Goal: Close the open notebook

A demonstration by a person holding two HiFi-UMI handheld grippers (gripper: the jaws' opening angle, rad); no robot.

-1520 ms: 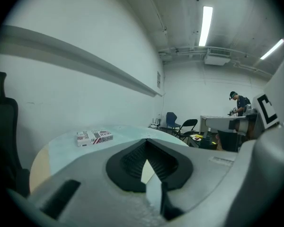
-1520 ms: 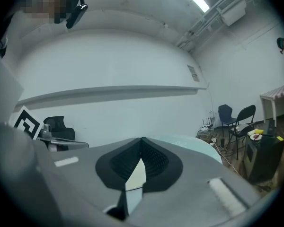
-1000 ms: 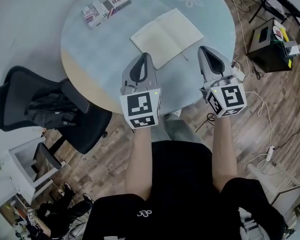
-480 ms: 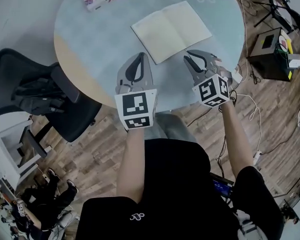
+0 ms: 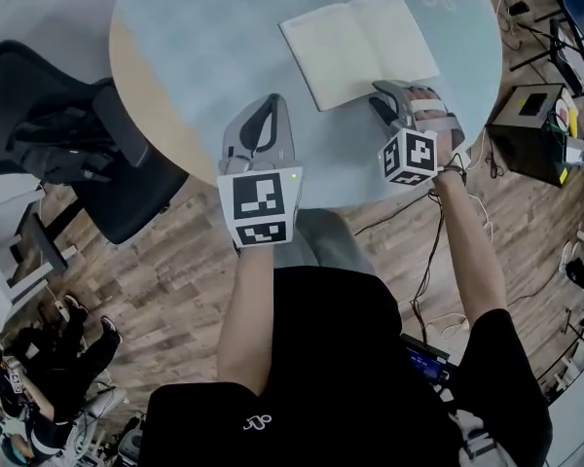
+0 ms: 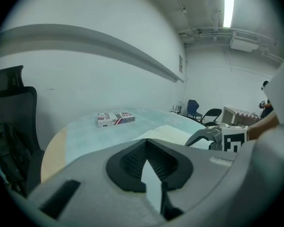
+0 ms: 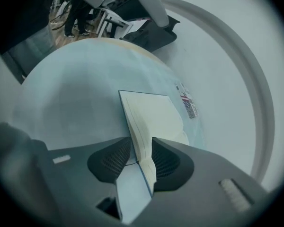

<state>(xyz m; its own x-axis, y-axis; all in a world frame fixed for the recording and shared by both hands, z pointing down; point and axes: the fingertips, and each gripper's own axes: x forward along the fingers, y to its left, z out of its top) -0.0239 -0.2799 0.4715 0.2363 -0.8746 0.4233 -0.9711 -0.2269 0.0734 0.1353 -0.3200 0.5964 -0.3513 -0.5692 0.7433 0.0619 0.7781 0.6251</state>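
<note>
The open notebook (image 5: 360, 37) lies flat with cream pages on the round pale-blue table (image 5: 195, 37). My right gripper (image 5: 391, 97) is rolled on its side at the notebook's near right corner. In the right gripper view, the notebook's (image 7: 151, 115) near edge stands between the right gripper's (image 7: 141, 143) opening jaws, and the pads do not press on it. My left gripper (image 5: 266, 105) hovers over bare table, left of the notebook and apart from it. In the left gripper view, the left gripper's (image 6: 146, 143) tips meet on nothing, and the notebook (image 6: 163, 134) lies ahead to the right.
A flat box with flag print (image 6: 115, 118) lies at the table's far side. A black office chair (image 5: 68, 144) stands at the table's left edge. On the wooden floor to the right are a black case (image 5: 535, 125) and cables.
Both grippers came down toward the table. The right one rolled onto its side, reached the notebook's near right corner and opened its jaws around the edge.
</note>
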